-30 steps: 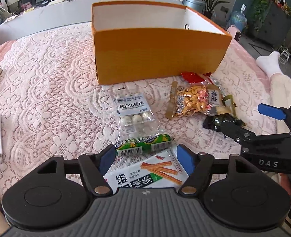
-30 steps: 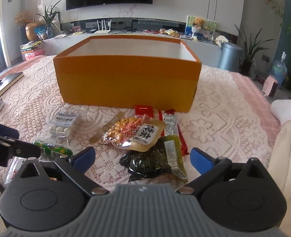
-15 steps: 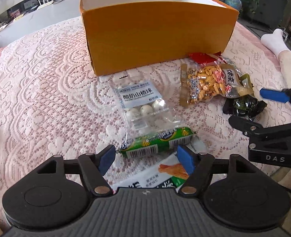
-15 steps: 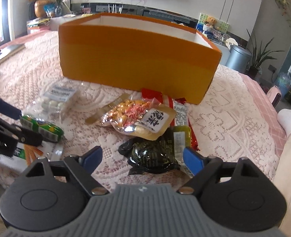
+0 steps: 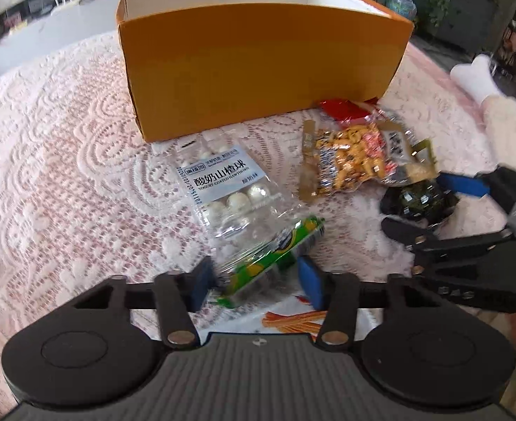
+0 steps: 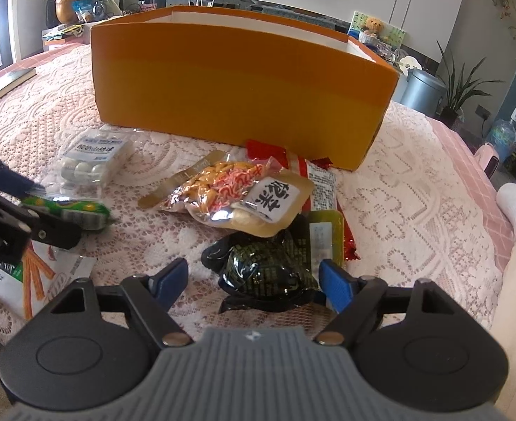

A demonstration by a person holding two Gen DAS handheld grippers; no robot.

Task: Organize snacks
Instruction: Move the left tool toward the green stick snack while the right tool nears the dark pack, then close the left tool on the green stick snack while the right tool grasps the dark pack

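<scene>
Left claw (image 5: 252,282) jaws just closed onto the green sausage stick (image 5: 275,251). Right claw (image 6: 254,280) narrowed, straddling the dark snack pouch (image 6: 268,266), left pad clear.

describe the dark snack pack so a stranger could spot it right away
Start at the big orange box on the lace cloth, then come forward past the peanut mix bag. The dark snack pack lies nearest, between the right gripper jaws: glossy black-green, the only dark wrapper.

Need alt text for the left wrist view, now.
The left gripper, jaws just closing, straddles a green sausage snack on a lace tablecloth. Behind lie a hawthorn-ball pack, a peanut bag and an orange box.
</scene>
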